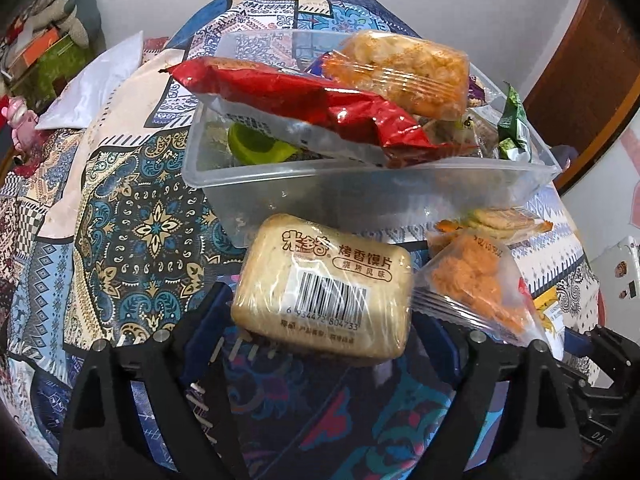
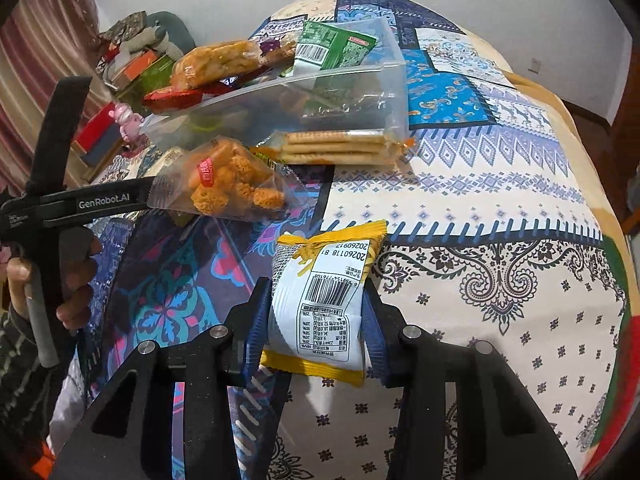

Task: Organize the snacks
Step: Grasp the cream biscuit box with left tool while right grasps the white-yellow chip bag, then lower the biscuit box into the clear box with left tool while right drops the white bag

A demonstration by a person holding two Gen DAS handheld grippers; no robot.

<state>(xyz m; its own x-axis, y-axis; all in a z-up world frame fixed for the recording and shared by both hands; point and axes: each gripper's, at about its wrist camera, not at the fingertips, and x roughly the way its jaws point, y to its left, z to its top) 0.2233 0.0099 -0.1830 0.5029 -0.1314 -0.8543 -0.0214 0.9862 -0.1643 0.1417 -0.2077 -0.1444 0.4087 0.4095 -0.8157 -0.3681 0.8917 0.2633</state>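
The yellow-and-white snack packet [image 2: 320,300] sits clamped between the blue pads of the right gripper [image 2: 316,332], whose jaws are drawn in narrow and press both of its long sides; the packet stands over the patterned tablecloth [image 2: 500,220], its barcode side up. The tan bun packet [image 1: 324,288] lies between the fingers of the left gripper [image 1: 320,320], whose jaws stand wide; the left finger [image 1: 208,320] looks clear of it, while the right one is hidden behind wrappers, so the packet seems released rather than gripped. It rests just before the near wall of the clear plastic bin [image 1: 360,184], which stands toward the far edge of the table. The bin is heaped with a red bag [image 1: 304,100], a clear pack of orange crackers [image 1: 404,72] and a green sachet [image 1: 514,120]. Beside the bun packet lies a clear bag of orange puffs [image 1: 476,284], and against the bin's wall a sleeve of biscuits [image 2: 340,146]. A person's hand [image 2: 76,280] grips the left gripper's handle.
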